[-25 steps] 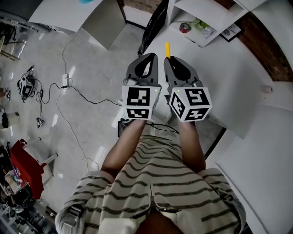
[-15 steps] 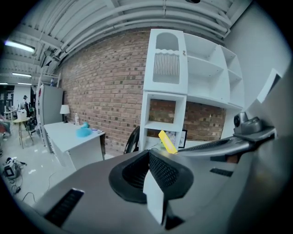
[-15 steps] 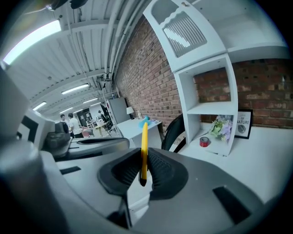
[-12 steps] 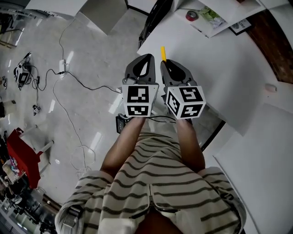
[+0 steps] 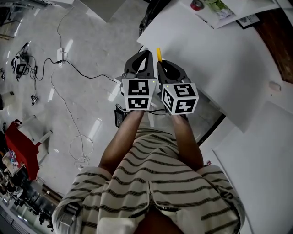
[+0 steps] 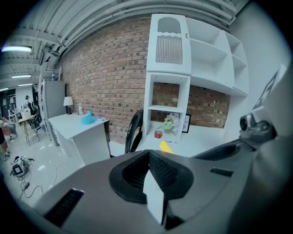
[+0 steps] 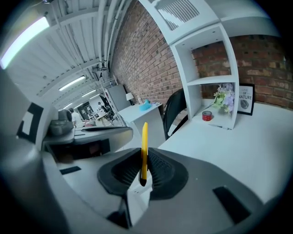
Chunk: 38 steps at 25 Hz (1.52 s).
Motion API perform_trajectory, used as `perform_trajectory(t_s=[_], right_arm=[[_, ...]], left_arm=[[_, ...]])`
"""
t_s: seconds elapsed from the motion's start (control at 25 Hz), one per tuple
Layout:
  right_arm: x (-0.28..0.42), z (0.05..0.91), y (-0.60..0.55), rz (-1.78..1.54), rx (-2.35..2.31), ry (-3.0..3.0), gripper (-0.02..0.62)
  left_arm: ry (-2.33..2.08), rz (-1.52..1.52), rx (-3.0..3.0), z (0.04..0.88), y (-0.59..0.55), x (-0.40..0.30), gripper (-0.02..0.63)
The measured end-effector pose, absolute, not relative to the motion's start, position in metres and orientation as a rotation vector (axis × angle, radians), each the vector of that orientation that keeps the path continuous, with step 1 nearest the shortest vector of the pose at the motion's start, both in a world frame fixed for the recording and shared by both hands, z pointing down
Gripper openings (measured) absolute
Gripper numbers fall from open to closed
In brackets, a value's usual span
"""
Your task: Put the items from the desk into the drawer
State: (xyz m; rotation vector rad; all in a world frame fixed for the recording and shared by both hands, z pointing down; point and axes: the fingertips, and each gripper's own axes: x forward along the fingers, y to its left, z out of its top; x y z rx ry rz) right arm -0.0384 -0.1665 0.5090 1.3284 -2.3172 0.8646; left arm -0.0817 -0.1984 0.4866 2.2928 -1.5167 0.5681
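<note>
In the head view the left gripper (image 5: 146, 55) and the right gripper (image 5: 161, 65) are side by side, almost touching, in front of the person's striped shirt (image 5: 151, 183). A thin yellow item (image 5: 159, 53) sticks out forward from the tip of the right gripper, just at the edge of the white desk (image 5: 224, 64). The left gripper is over the grey floor (image 5: 91, 91), where some cables lie. A red tape roll (image 5: 197, 4) is at the far side of the desk.

In the left gripper view the two jaws are pressed together and nothing is between them. Beyond them a black chair (image 6: 132, 132) stands beside the desk, and a white shelf unit (image 6: 169, 68) is on the desk.

In the right gripper view the jaws are closed on the yellow item, which stands upright between them, its dark end down in the pads. Flowers (image 7: 223, 97) and a picture frame (image 7: 246, 99) stand by the brick wall, well apart from the gripper.
</note>
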Motion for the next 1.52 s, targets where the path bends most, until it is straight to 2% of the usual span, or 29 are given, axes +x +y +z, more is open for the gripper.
perform_trajectory(t_s=[1.52], right_arm=[[-0.049,0.667,-0.130,1.129,1.184,-2.064,0.055]], left_arm=[[-1.328,0.752,2.009,0.643,-0.149,-0.100,0.006]])
